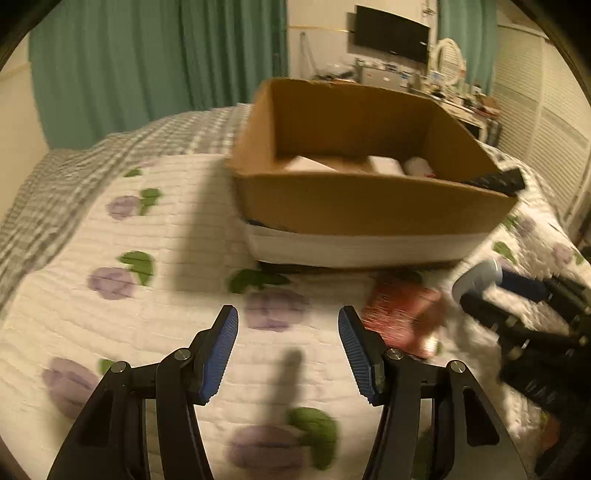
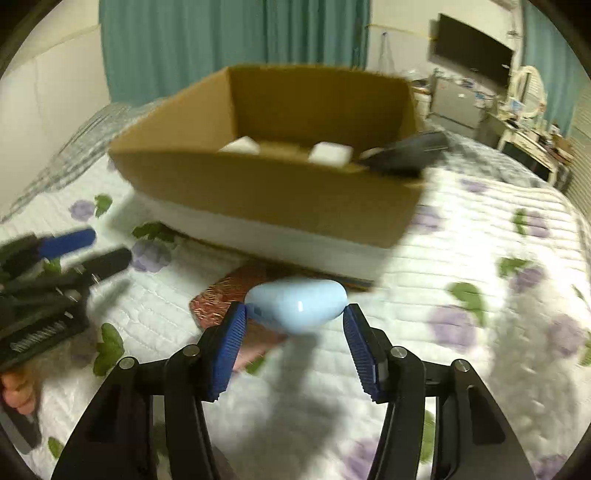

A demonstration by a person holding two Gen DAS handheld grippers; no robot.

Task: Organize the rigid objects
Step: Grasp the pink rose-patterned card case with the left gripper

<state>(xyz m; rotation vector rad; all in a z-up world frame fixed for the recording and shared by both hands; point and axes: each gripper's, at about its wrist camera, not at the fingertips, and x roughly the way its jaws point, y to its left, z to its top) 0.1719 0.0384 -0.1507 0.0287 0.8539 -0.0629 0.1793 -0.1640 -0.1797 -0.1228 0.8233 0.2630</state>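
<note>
So the right gripper [image 2: 294, 314] is sitting at the bottom centre of its own view, pinching a smooth pale-blue rounded object [image 2: 295, 305] between its two blue ribbed pads, one pad pressing each end, and it's hanging above the quilt rather than lying on it as far as I can tell. The left gripper [image 1: 288, 328] is showing at the bottom centre of the left wrist view with its jaws spread wide and nothing between them, just hovering over the white floral quilt [image 1: 155, 295]. The cardboard box [image 1: 369, 206] is filling the upper middle of both frames, sitting open-topped on the bed with a white band along its lower part. Inside it a couple of white blocks [image 2: 330, 153] are peeking over the near wall, and a dark remote [image 2: 410, 149] is leaning at the box's right corner. A flat reddish patterned packet [image 2: 225, 295] is lying on the quilt just in front of the box, partly behind the blue object in the right view and just right of the left gripper's right pad in the left view. Everything's a bit motion-blurred. Teal curtains [image 1: 159, 66] are hanging across the upper left, and a wall TV [image 1: 391, 33] is showing in the upper right.
</note>
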